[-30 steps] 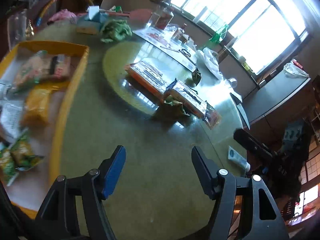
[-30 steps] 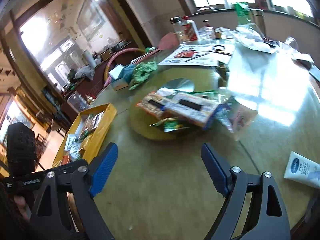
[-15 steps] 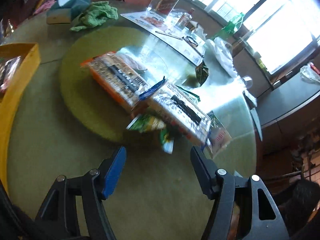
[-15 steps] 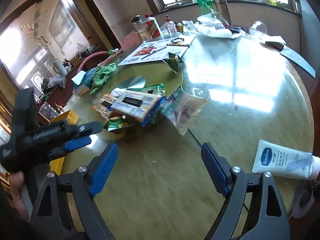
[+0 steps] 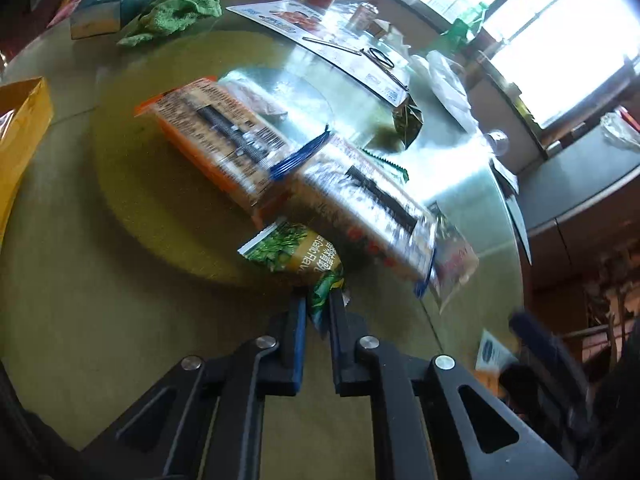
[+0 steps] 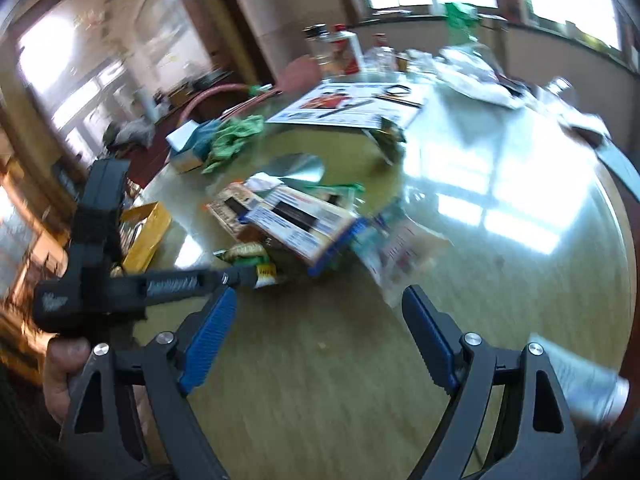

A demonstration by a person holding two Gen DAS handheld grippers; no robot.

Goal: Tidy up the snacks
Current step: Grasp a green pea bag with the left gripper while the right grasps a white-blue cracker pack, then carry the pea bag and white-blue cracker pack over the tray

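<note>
Green snack packet (image 5: 298,254) just clamped by left tool (image 5: 318,310); right tool (image 6: 320,336) gapes empty

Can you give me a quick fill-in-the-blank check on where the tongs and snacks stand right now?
1. The left tongs are shut on the end of the small ____ and yellow snack packet.
2. The right tongs stand ____, with nothing between them.
3. The yellow box sits at the ____ edge of the right wrist view.
4. The orange-edged snack pack lies on the round ____ turntable.

Missing words: green; open; left; glass
</note>
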